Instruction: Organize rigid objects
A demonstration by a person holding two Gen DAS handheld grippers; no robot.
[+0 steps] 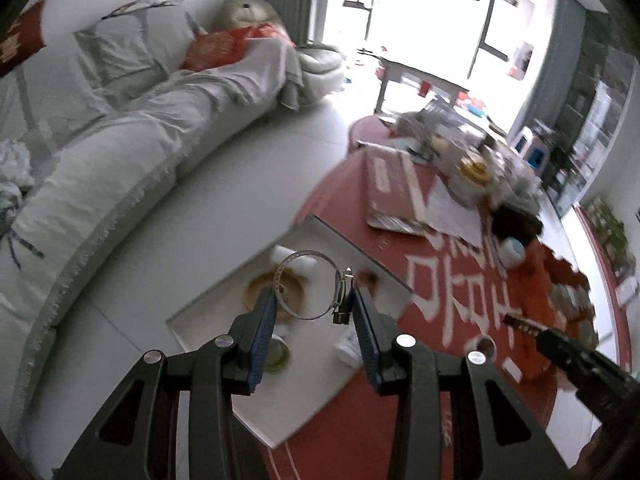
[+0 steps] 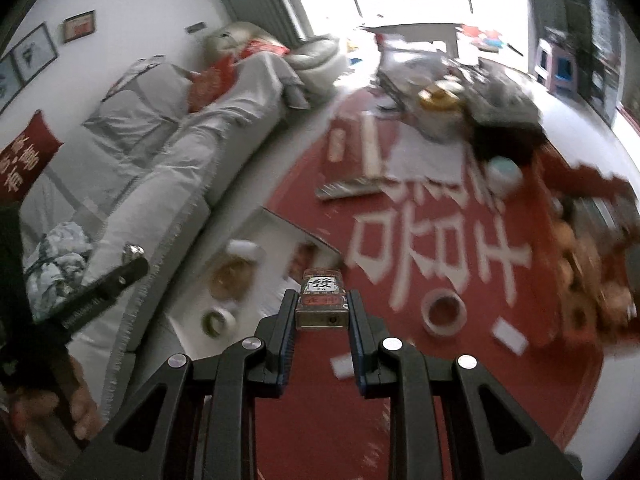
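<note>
The right tool [image 2: 321, 307] clamps a small rectangular box [image 2: 321, 300] labelled 發, long axis running straight ahead between its fingers. The left tool [image 1: 313, 300] grips a thin metal hose-clamp ring [image 1: 310, 284], screw housing against its right finger, above the white tray [image 1: 280, 396].

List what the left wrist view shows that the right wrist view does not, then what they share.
Only the left wrist view: the left gripper holding a metal hose clamp between its fingers.
Only the right wrist view: the right gripper shut on a small printed box, and framed pictures on the wall.
Both: the white tray, red mat, tape roll and grey sofa.
</note>
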